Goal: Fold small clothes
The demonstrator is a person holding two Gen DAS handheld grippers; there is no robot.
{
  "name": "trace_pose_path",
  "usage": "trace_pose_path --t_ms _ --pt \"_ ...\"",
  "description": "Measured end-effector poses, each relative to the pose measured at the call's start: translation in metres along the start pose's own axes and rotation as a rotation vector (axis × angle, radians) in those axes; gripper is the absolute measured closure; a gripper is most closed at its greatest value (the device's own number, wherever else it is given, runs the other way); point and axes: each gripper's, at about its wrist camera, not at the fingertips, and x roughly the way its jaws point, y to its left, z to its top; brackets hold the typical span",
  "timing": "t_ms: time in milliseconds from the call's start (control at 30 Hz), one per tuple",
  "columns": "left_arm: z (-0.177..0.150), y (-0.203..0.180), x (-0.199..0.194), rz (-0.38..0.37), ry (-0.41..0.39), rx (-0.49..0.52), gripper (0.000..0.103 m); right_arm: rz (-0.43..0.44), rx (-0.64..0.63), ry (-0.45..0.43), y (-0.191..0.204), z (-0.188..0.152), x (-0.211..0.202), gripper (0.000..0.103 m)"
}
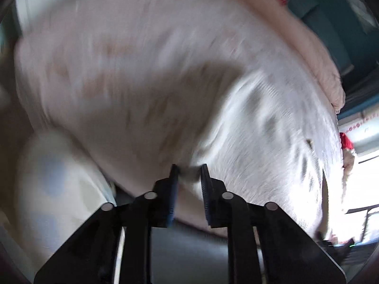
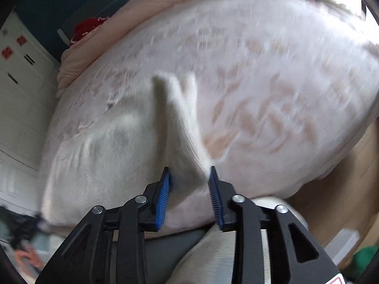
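Note:
A white knitted garment (image 1: 272,142) lies on a bed with a pale floral sheet (image 1: 118,59). My left gripper (image 1: 189,172) has its jaws narrowly apart with a bit of the white fabric between the tips; the view is motion-blurred. In the right wrist view the same garment (image 2: 118,142) spreads left of centre, and a raised strip of it (image 2: 180,118) runs down between my right gripper's (image 2: 189,175) blue pads (image 2: 163,196). The right jaws stand fairly wide, with fabric between them.
A pink blanket (image 2: 106,30) with a red item (image 2: 87,27) lies along the far edge of the bed. White cabinets (image 2: 21,82) stand at left in the right wrist view. A white cushion-like object (image 1: 54,177) sits by the bed's near edge.

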Motion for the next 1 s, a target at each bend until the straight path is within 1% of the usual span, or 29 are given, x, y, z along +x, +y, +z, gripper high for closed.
trace_pose_path --t_ms 33,67,100,133,167,200,233,267,300,333,367,400,433,467,500,533,600,633,667,700,733,767,800,833,867,900,933,967,1000 --pt "0.007 -0.015 -0.019 0.030 -0.092 0.061 0.075 -0.032 -0.066 -0.057 0.013 0.008 -0.009 0.069" --pt "0.011 -0.026 -0.028 0.044 -0.146 0.096 0.063 -0.007 -0.113 -0.072 0.030 0.013 -0.012 0.070" --pt "0.016 -0.039 -0.037 0.047 -0.196 0.136 0.055 0.023 -0.144 -0.077 0.044 0.017 -0.014 0.070" --pt "0.019 -0.060 -0.040 0.032 -0.224 0.189 0.055 0.054 -0.165 -0.083 0.057 0.019 -0.014 0.071" --pt "0.018 -0.072 -0.039 0.009 -0.220 0.215 0.055 0.122 -0.195 -0.074 0.079 0.023 -0.008 0.072" --pt "0.018 -0.088 -0.033 -0.022 -0.195 0.246 0.055 0.178 -0.212 -0.051 0.096 0.024 0.000 0.079" --pt "0.018 -0.103 -0.023 -0.051 -0.157 0.274 0.055 0.253 -0.223 0.000 0.122 0.023 0.016 0.083" --pt "0.015 -0.122 -0.004 -0.085 -0.100 0.315 0.055 0.292 -0.236 0.034 0.138 0.021 0.027 0.084" --pt "0.013 -0.132 0.010 -0.084 -0.073 0.343 0.055 0.338 -0.272 0.080 0.164 0.017 0.047 0.089" --pt "0.008 -0.144 0.028 -0.057 -0.049 0.377 0.055 0.347 -0.291 0.098 0.175 0.011 0.055 0.091" --pt "0.003 -0.154 0.051 -0.032 -0.026 0.409 0.055 0.351 -0.329 0.143 0.193 0.005 0.075 0.092" --pt "-0.003 -0.156 0.065 -0.011 -0.010 0.424 0.056 0.348 -0.361 0.183 0.206 0.001 0.092 0.093" --pt "-0.006 -0.156 0.078 0.022 0.012 0.427 0.056 0.326 -0.388 0.199 0.212 0.000 0.104 0.094" --pt "-0.008 -0.152 0.092 0.051 0.038 0.416 0.056 0.275 -0.419 0.199 0.214 0.001 0.116 0.094" --pt "-0.009 -0.148 0.101 0.073 0.047 0.400 0.054 0.228 -0.431 0.180 0.208 0.007 0.124 0.098" --pt "-0.006 -0.140 0.101 0.073 0.041 0.389 0.054 0.181 -0.414 0.147 0.195 0.016 0.126 0.098" --pt "-0.004 -0.132 0.102 0.070 0.029 0.387 0.054 0.101 -0.270 0.108 0.147 0.046 0.132 0.100" --pt "-0.003 -0.129 0.101 0.067 0.032 0.394 0.054 0.074 -0.205 0.102 0.120 0.055 0.126 0.099" --pt "-0.001 -0.127 0.102 0.064 0.031 0.407 0.054 0.035 -0.149 0.084 0.095 0.067 0.120 0.095" --pt "-0.001 -0.127 0.101 0.062 0.032 0.416 0.054 0.018 -0.118 0.054 0.078 0.076 0.111 0.087" --pt "0.000 -0.126 0.097 0.054 0.028 0.414 0.054 0.005 -0.084 0.016 0.059 0.086 0.100 0.086" --pt "0.002 -0.128 0.091 0.041 0.019 0.405 0.055 0.004 -0.070 0.006 0.050 0.091 0.097 0.082" --pt "0.005 -0.130 0.083 0.020 0.000 0.391 0.054 0.009 -0.059 0.004 0.041 0.100 0.096 0.071" --pt "0.011 -0.132 0.079 0.000 -0.024 0.380 0.051 0.014 -0.061 0.008 0.034 0.107 0.097 0.064" --pt "0.019 -0.133 0.074 -0.003 -0.055 0.365 0.044 0.011 -0.069 0.014 0.033 0.109 0.098 0.061" --pt "0.029 -0.133 0.072 0.004 -0.074 0.347 0.038 0.011 -0.083 0.032 0.032 0.112 0.105 0.055" --pt "0.038 -0.133 0.073 0.009 -0.086 0.329 0.038 0.018 -0.087 0.055 0.030 0.111 0.111 0.047" --pt "0.050 -0.131 0.078 0.026 -0.088 0.305 0.038 0.018 -0.088 0.075 0.035 0.109 0.120 0.046" --pt "0.059 -0.128 0.086 0.041 -0.078 0.290 0.038 0.018 -0.094 0.101 0.039 0.105 0.129 0.046"
